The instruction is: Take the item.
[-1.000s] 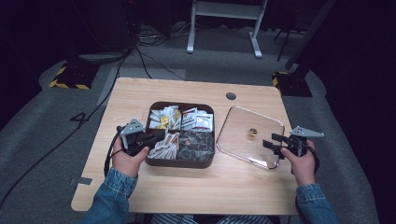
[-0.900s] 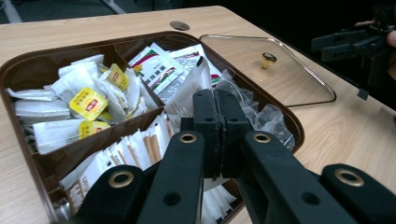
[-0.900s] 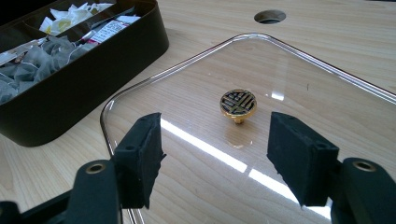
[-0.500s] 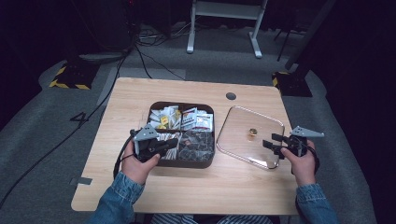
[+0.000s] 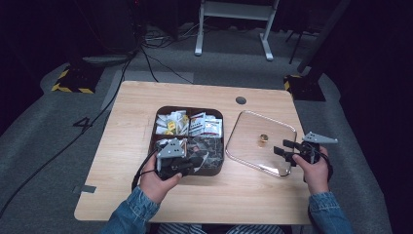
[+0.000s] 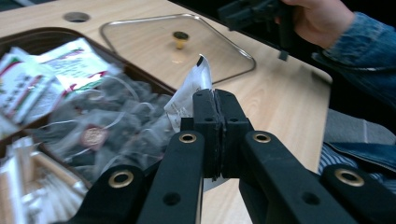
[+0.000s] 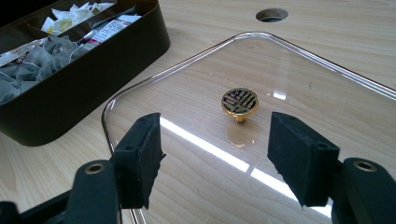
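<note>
A dark brown box [image 5: 189,109] with compartments of sachets and tea bags sits mid-table. Over its front part my left gripper [image 5: 197,164] is shut on a white paper sachet [image 6: 192,86]; the jaws [image 6: 215,100] press together with the sachet sticking up past them. Below it lie mesh tea bags [image 6: 100,131]. To the right of the box the clear glass lid [image 5: 251,131] lies flat, brass knob [image 5: 263,140] up. My right gripper [image 5: 279,149] rests at the lid's right edge, open, its pads [image 7: 143,140] on either side of the knob [image 7: 239,101] but short of it.
The wooden table [image 5: 131,122] has a round cable hole [image 5: 240,100] behind the lid. Cables and a white stand's feet [image 5: 234,46] lie on the grey floor beyond the table. The box wall [image 7: 93,79] stands close to the lid's left rim.
My left hand has moved right, from the box's left edge to over its front compartments, still shut. The right hand and the lid have stayed where they were.
</note>
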Tool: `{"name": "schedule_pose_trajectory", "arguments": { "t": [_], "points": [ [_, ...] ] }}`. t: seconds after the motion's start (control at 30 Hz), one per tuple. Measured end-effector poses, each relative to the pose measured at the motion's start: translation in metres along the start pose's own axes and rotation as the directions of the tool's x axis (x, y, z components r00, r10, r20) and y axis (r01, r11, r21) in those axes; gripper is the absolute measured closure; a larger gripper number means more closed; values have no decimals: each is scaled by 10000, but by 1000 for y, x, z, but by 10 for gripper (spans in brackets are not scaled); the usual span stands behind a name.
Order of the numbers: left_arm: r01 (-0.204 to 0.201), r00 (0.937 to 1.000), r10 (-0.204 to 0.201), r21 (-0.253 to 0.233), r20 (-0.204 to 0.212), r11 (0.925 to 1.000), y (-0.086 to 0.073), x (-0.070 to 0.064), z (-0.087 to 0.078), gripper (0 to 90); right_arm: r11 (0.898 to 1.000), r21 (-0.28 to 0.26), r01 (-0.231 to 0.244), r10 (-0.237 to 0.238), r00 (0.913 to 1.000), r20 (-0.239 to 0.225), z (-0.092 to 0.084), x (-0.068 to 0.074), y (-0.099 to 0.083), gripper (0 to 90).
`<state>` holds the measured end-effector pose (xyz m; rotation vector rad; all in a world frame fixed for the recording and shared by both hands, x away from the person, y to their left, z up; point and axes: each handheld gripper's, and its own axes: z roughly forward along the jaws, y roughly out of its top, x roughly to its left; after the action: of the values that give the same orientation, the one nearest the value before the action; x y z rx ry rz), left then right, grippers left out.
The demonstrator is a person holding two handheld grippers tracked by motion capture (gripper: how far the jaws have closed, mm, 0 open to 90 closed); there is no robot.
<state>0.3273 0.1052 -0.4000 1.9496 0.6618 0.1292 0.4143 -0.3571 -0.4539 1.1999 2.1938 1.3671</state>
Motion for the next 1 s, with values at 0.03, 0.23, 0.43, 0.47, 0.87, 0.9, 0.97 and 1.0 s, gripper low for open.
{"name": "schedule_pose_trajectory", "arguments": {
  "t": [0.03,0.23,0.43,0.47,0.87,0.9,0.97,1.0],
  "points": [
    [-69,9999,68,74,110,9999,-1,-2,2,885,10000,2,-2,2,10000,9,0,0,0,355],
    [-197,9990,179,417,416,9989,-8,-8,19,885,10000,33,-37,37,10000,36,0,-1,-1,355],
    [-244,9966,166,970,804,9950,-18,-10,37,885,10000,22,-44,44,10000,33,-1,-1,-1,355],
    [-227,9962,138,1024,862,9945,-19,-10,38,884,10000,31,-41,41,10000,31,-1,-1,-1,355],
    [-373,9915,147,1742,1295,9840,-31,-15,59,884,9998,112,-135,136,9999,-30,1,-1,-2,353],
    [-448,9906,199,1839,1354,9819,-32,-16,62,885,9998,112,-133,133,9999,-28,1,-1,-2,353],
    [-443,9905,177,1946,1367,9799,-34,-17,65,884,9999,105,-133,133,9999,-37,2,-1,-2,352],
    [-464,9904,191,1995,1368,9788,-35,-17,68,885,9999,135,-90,90,10000,4,2,-2,-2,353]
  ]
}}
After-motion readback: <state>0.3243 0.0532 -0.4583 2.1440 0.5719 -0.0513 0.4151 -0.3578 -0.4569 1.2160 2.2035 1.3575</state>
